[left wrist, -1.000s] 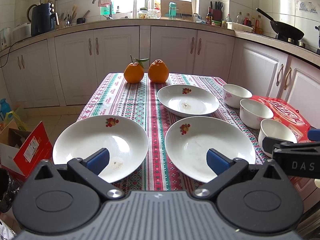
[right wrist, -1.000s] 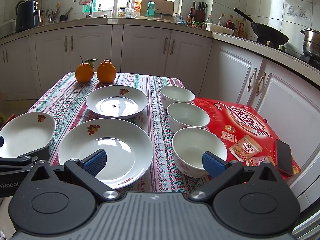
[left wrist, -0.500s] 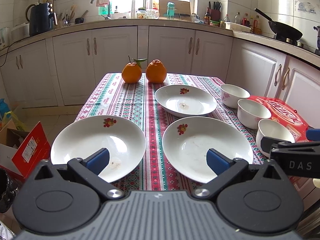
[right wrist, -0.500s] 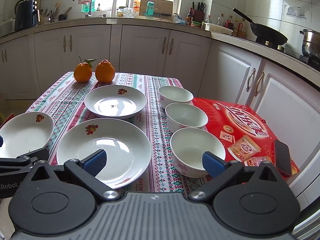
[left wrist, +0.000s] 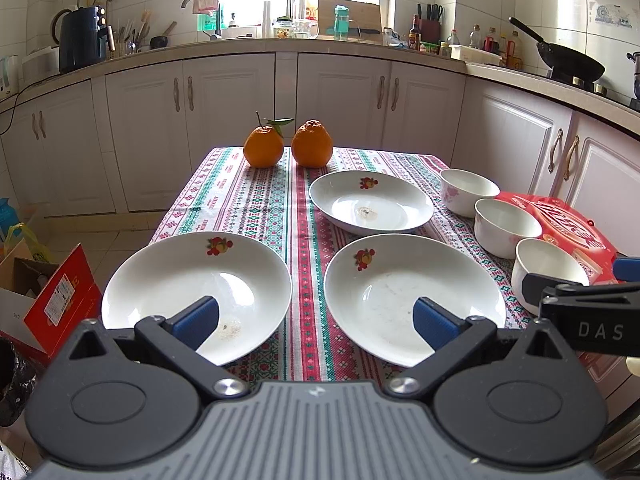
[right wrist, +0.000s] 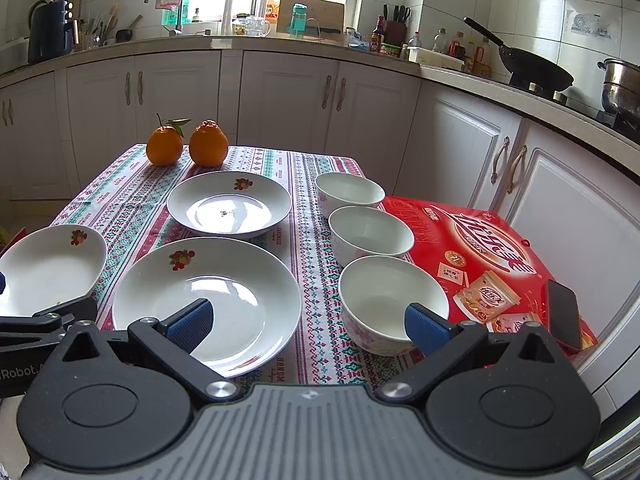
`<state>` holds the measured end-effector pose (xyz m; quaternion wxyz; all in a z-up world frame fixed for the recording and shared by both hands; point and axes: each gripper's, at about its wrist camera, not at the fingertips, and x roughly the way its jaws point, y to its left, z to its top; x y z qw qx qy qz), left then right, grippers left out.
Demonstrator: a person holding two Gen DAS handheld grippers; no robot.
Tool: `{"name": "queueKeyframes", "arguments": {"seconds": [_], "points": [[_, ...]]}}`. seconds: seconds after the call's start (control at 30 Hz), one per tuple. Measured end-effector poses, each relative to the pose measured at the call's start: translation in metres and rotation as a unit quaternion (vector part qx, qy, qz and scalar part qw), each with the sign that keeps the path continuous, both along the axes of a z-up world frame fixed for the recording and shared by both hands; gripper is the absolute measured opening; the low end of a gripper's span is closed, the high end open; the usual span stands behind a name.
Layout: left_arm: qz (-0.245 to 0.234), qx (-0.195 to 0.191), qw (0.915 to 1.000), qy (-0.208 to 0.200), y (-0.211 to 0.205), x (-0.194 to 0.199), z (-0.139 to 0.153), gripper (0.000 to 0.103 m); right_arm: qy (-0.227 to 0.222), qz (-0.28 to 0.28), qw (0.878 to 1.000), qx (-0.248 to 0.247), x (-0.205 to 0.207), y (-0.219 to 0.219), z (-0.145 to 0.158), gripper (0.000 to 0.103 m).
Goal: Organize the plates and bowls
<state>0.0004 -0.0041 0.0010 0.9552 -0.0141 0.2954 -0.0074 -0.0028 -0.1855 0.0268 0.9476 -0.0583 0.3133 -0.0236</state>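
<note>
Over the last second both my tools have only drifted slightly; no dish has moved.

Left wrist view: my left tool (left wrist: 316,318) hangs with its fingers apart and empty, over the near edge of the surface (left wrist: 240,196). Three plates (left wrist: 196,292) lie separately, unstacked.

Right wrist view: my right tool (right wrist: 306,322) is likewise spread and empty. Three bowls (right wrist: 394,304) stand in a row beside a red box (right wrist: 492,248). Nothing is organized yet, I judge. The plates' near rims are hidden behind my tools.
</note>
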Motion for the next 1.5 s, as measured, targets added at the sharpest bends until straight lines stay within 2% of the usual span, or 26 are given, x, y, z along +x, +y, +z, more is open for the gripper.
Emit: {"name": "queueKeyframes", "arguments": {"seconds": [1.27,1.5], "points": [[-0.002,-0.001,1.0000,-0.001,0.0029,-0.0001,0.0006,0.102,0.003,0.002,1.000,-0.008,0.0030,0.0027,0.0010,0.103],[-0.016,0.003,0.9998,-0.008,0.0095,0.0027,0.0034,0.102,0.006,0.032,0.999,-0.008,0.0093,0.0052,0.0043,0.103]]}}
